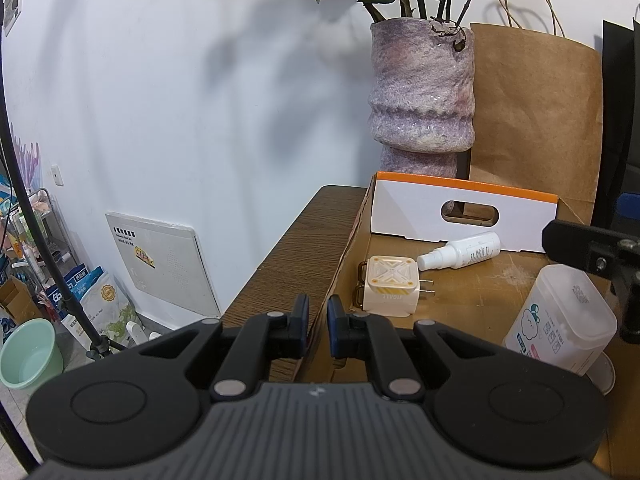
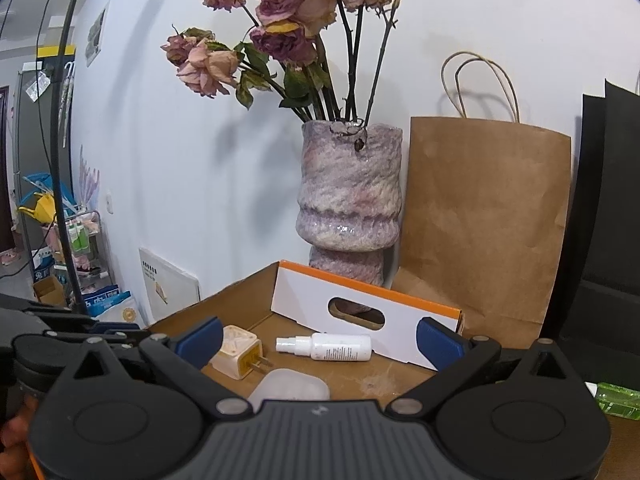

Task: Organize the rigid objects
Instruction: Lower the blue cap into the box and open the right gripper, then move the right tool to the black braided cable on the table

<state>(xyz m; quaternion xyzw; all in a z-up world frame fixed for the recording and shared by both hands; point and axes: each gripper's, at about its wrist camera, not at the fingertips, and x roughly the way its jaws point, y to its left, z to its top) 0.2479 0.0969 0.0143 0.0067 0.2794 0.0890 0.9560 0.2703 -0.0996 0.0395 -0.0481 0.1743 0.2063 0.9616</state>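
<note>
Our right gripper [image 2: 320,338] stands with its blue pads spread wide and nothing between them — it hangs just above the translucent plastic container [image 2: 290,388], which sits upright on the floor of the cardboard tray [image 2: 240,304], right under the gripper's nose. We judge the container is freshly set down, so the step in hand is to pull away cleanly: we lift straight back and up, keeping the pads clear of its lid so we do not tip it.

Our left gripper [image 1: 318,316] is clenched on the tray's near-left wall, pads pinching the cardboard edge to steady the tray; we keep that hold while the right one backs off.

Just beyond the right gripper's left pad lies the cream charger plug [image 2: 238,354], prongs pointing toward the container. Ahead and a little right lies the white spray bottle [image 2: 326,346] on its side, against the tray's white handled end wall [image 2: 400,334]. Behind that stand the purple vase [image 2: 350,200] of dried roses and a brown paper bag [image 2: 484,220]. Off to the right, outside the tray, a green packet [image 2: 616,398] lies on the table — possibly the next item.
</note>
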